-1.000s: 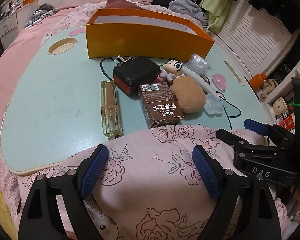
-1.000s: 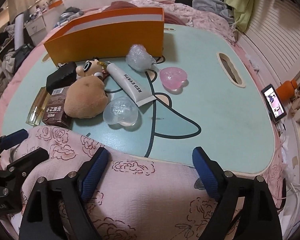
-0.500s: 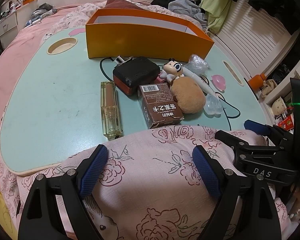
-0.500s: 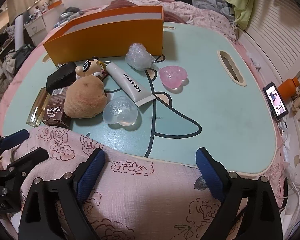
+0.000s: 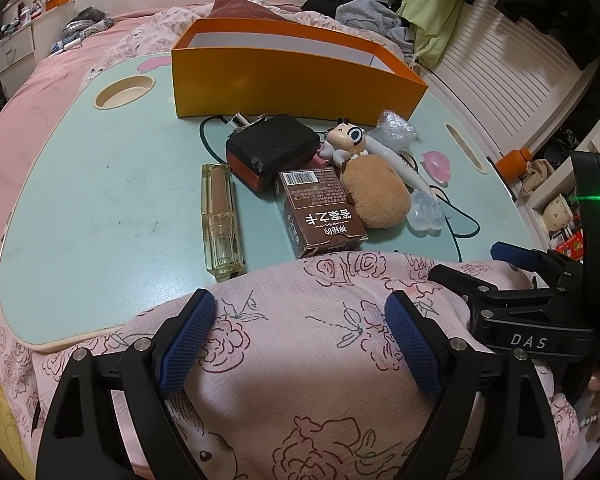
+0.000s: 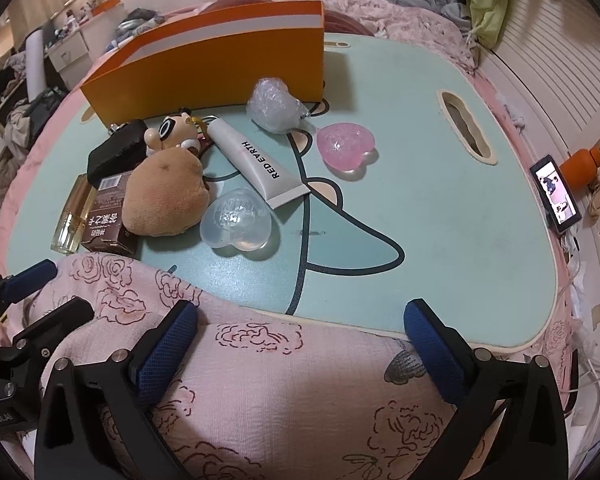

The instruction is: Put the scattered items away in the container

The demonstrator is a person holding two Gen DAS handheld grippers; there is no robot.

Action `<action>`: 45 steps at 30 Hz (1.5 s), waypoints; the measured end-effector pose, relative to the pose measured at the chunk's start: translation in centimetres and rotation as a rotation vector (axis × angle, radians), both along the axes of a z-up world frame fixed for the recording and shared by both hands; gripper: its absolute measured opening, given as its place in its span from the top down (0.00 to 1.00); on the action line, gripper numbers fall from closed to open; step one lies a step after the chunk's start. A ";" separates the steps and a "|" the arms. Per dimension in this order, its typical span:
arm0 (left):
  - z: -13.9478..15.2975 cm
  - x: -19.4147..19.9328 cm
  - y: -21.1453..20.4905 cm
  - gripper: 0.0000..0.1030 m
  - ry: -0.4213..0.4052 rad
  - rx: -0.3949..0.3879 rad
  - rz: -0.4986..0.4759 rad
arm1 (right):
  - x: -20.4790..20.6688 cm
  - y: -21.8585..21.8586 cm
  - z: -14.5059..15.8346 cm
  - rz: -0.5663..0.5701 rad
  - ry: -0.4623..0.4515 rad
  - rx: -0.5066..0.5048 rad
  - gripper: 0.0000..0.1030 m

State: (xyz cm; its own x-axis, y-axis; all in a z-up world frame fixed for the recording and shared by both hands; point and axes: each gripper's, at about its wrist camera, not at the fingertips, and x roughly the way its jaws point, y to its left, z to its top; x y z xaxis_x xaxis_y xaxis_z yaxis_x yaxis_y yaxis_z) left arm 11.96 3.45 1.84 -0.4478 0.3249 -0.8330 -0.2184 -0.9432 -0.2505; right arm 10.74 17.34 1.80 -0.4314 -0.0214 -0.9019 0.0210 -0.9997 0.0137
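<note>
Grippers, left gripper (image 5: 300, 320) and right gripper (image 6: 300, 334), hover wide-jawed above floral quilt (image 5: 320, 380).

Home bedroom: pink bed quilt (image 5: 320, 360), clothes pile (image 5: 372, 16), lap table (image 5: 100, 200).

The container (image 5: 292, 76) stands at the far side of the bench (image 5: 100, 184), and the items huddle just before it. The glass bottle (image 5: 220, 224) lies leftmost, then the carton (image 5: 320, 216) with the pouch (image 5: 272, 152) behind it — the plush (image 6: 164, 196) touches the carton's right side. The tube (image 6: 256, 160) lies right of the plush, the heart case (image 6: 346, 148) farther right.
</note>
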 end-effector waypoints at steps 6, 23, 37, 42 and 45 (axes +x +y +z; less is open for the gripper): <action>0.1 0.0 0.1 0.15 0.001 -0.001 -0.001 | -0.1 0.1 0.1 0.001 -0.006 0.004 0.00; 0.0 0.0 -0.1 0.15 0.004 -0.001 -0.003 | -0.1 0.4 0.3 0.002 0.000 0.002 0.00; -0.2 0.1 -0.3 0.15 0.004 -0.001 -0.001 | 0.2 0.4 0.4 -0.004 0.020 -0.010 0.00; 0.0 0.0 -0.3 0.15 0.003 0.004 -0.001 | 0.6 0.3 0.7 -0.005 0.046 0.002 0.15; 0.1 -0.1 -0.5 0.15 0.001 0.018 0.002 | 0.8 0.2 0.9 0.004 0.055 -0.001 0.23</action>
